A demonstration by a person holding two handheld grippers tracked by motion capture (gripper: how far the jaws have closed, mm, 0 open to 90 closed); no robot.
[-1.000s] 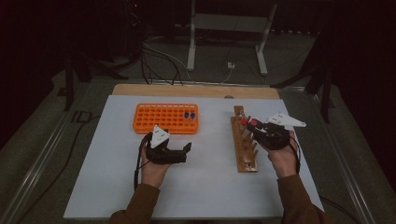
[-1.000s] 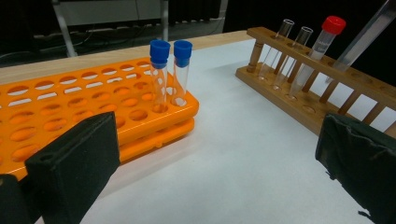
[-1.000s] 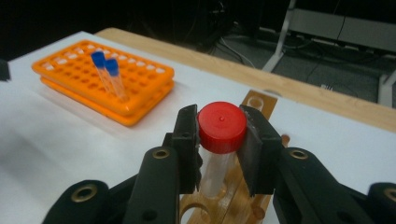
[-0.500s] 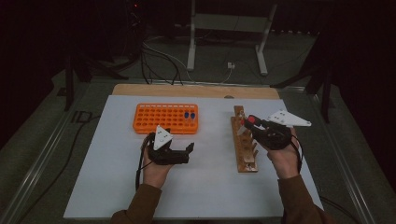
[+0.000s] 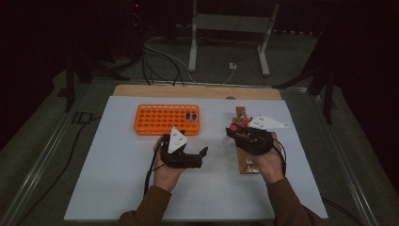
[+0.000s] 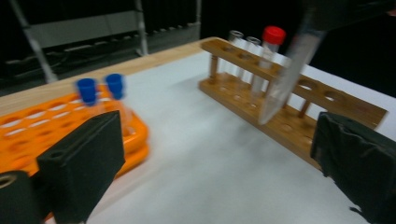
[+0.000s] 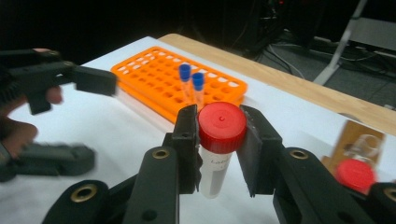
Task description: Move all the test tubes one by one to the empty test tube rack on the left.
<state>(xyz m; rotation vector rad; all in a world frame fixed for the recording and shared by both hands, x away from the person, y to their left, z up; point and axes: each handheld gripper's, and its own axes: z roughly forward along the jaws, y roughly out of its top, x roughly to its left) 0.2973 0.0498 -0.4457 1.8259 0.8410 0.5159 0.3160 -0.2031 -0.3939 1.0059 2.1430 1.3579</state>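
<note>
right claw (image 7: 218, 140): clenched on red-capped tube (image 7: 220, 140), now lifted clear of wooden rack (image 5: 246, 153)
left claw (image 5: 200, 157): released, has drifted right across tabletop (image 5: 117, 179)
next: likely orange rack (image 5: 162, 120)

You see the counter (image 5: 117, 188) from above; each gripper view looks low along its jaws. Both share the orange rack (image 7: 159, 81).

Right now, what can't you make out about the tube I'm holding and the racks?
- Print on the red-capped tube: too small and blurred, right gripper view.
- Its contents: not legible, left gripper view motion blur.
- Blue-capped tubes in the orange rack: blurred.
- Wooden rack: partly covered by the right gripper, high view.
</note>
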